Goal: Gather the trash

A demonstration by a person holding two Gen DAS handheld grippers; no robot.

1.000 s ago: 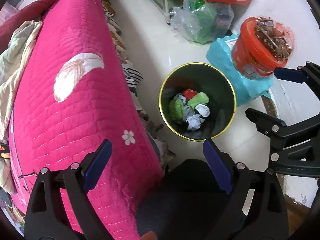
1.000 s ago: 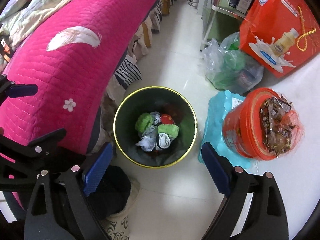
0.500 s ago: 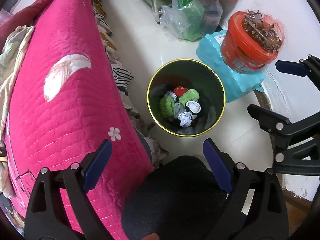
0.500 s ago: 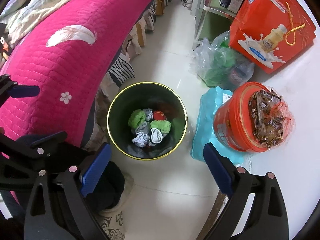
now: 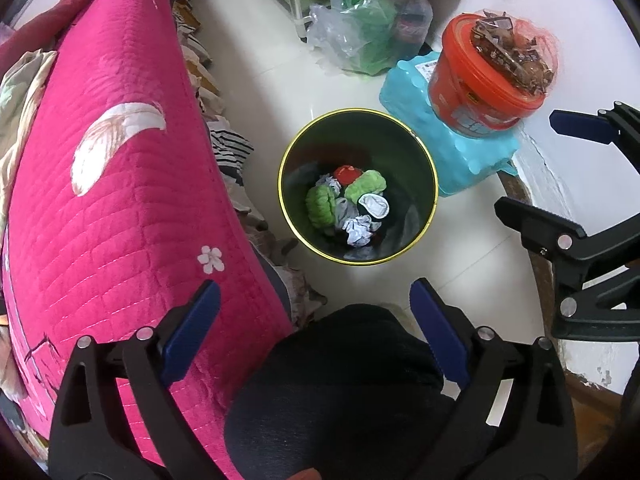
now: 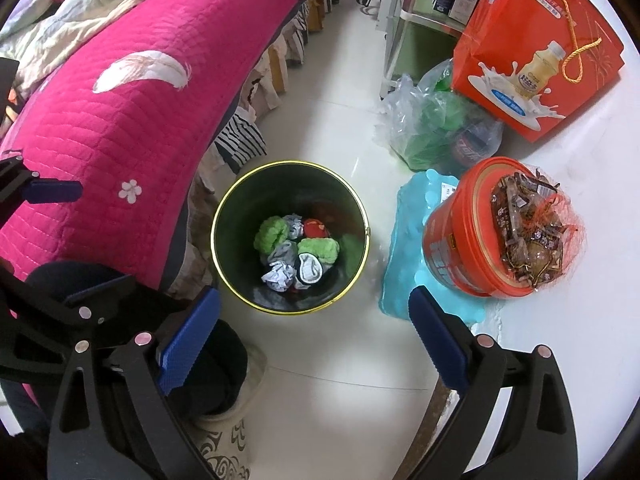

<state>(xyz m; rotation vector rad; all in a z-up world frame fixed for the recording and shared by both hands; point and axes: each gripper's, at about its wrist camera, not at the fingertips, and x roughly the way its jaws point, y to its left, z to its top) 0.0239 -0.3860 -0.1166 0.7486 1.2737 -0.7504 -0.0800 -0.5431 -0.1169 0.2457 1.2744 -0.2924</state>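
Below my spread jaws the bin stands on the floor, bed to its left, tub right (bag behind).

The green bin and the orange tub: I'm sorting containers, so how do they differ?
The green bin is open-topped with a yellow rim; the orange tub is lidded. The bin holds crumpled scraps inside; the tub carries a net bag of wrappers on top. The bin stands on the floor, the tub on a blue pack. Both are round.
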